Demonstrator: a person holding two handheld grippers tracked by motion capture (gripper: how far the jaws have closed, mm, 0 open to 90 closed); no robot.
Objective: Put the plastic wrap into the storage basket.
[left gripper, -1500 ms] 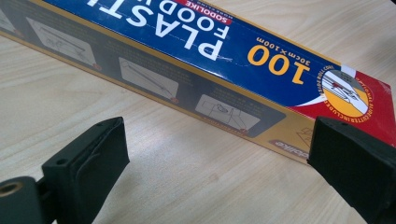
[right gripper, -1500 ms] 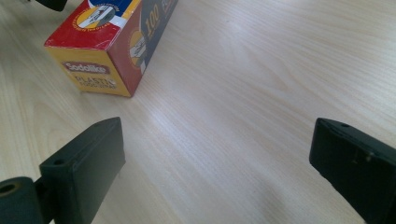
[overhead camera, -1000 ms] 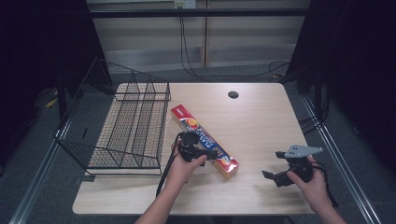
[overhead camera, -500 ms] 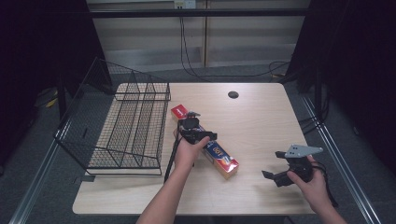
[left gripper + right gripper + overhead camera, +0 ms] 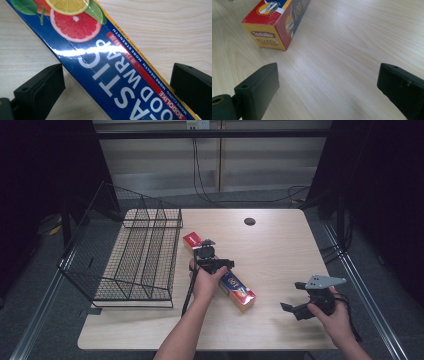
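Jaws on our left gripper (image 5: pixel 208 254) are spread wide, one on each side of the long plastic wrap box (image 5: pixel 235 287). In the left gripper view we look down on the box (image 5: pixel 110 67), with its blue top, white letters and fruit pictures, running slantwise between the two black jaws. Neither jaw touches it; we see bare wood on both sides.

Our box lies flat near the middle of the wooden bench (image 5: pixel 280 245), slanted, with its far end close to the black wire rack (image 5: pixel 135 260) on the left.

Our right gripper (image 5: pixel 300 307) sits near the front right of the bench, well apart from the box. Its jaws are spread wide too, with nothing but wood between them. In the right gripper view the red and yellow end of the box (image 5: pixel 270 27) shows farther off, up at the left.
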